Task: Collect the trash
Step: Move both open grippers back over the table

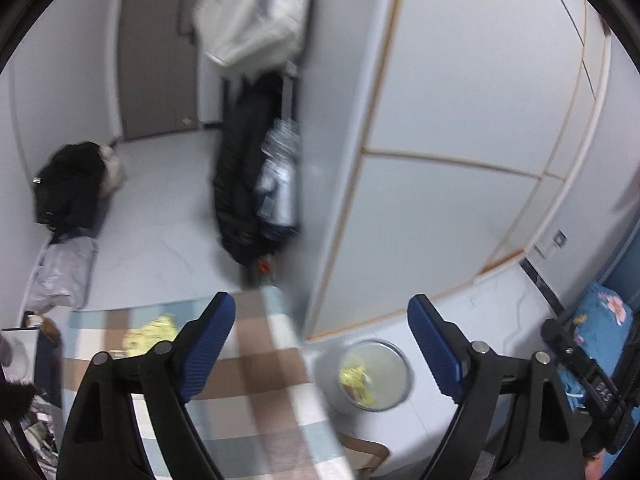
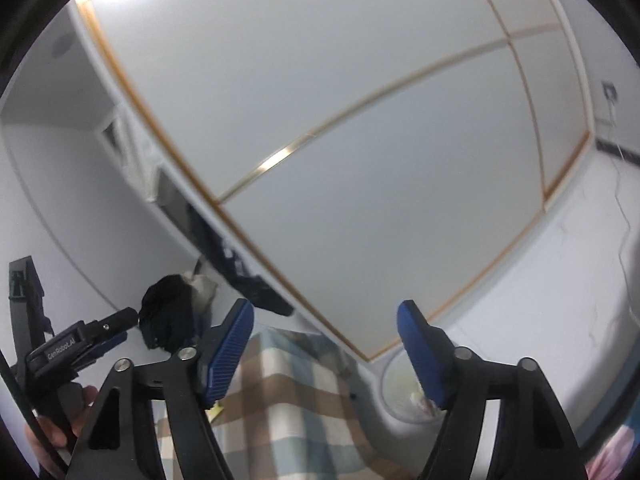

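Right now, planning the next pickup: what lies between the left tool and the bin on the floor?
Nothing: in the left wrist view, left tool stands open above, bin unobstructed.

- The left gripper (image 1: pixel 322 344) pointed downward at a slant, its jaws spread wide with nothing between them.
- Its blue pads (image 1: pixel 210 346) faced each other, well apart and touching nothing.
- The right gripper (image 2: pixel 325 350) pointed more nearly level, and its jaws also stood wide and held nothing.
- In the right wrist view, the left gripper appeared at the lower left edge, seen from the side, with the person's hand (image 2: pixel 60 426) wrapped around its handle.
- In the left wrist view, the right gripper showed at the far right edge, with a bit of a hand (image 1: pixel 596 466) below it.
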`<state>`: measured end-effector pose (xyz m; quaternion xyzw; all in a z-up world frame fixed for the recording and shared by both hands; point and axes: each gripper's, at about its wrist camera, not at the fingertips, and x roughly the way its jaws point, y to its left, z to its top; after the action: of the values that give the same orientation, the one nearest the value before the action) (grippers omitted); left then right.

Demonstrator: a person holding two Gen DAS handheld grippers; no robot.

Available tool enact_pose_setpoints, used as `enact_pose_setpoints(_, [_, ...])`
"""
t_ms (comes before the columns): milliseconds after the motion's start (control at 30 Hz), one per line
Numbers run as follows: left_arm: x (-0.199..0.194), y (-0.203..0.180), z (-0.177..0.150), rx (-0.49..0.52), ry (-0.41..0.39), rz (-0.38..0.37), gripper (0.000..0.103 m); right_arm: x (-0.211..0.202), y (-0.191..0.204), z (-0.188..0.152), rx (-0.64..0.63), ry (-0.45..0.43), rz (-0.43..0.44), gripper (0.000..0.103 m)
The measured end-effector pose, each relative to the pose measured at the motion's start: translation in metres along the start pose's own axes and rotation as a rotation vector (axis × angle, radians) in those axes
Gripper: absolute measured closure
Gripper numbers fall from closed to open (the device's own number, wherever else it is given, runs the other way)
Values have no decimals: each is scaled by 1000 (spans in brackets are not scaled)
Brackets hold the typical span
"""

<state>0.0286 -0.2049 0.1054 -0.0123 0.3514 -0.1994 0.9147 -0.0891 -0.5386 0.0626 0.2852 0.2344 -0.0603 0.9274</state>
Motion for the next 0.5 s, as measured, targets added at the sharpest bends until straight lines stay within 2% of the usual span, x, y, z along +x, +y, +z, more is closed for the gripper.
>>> enact_pose_setpoints(167, [-37, 32, -6, -52, -91, 63, 3, -9, 64, -6, -133, -35, 59, 15])
enact_pose_setpoints(300, [-59, 56, -15, -98, -155, 118, 2, -10, 95, -14, -176, -47, 117, 9])
enact_pose_setpoints(500, [-64, 94, -28, -166, -185, 185, 1, -1, 143, -37, -262, -41, 195, 4])
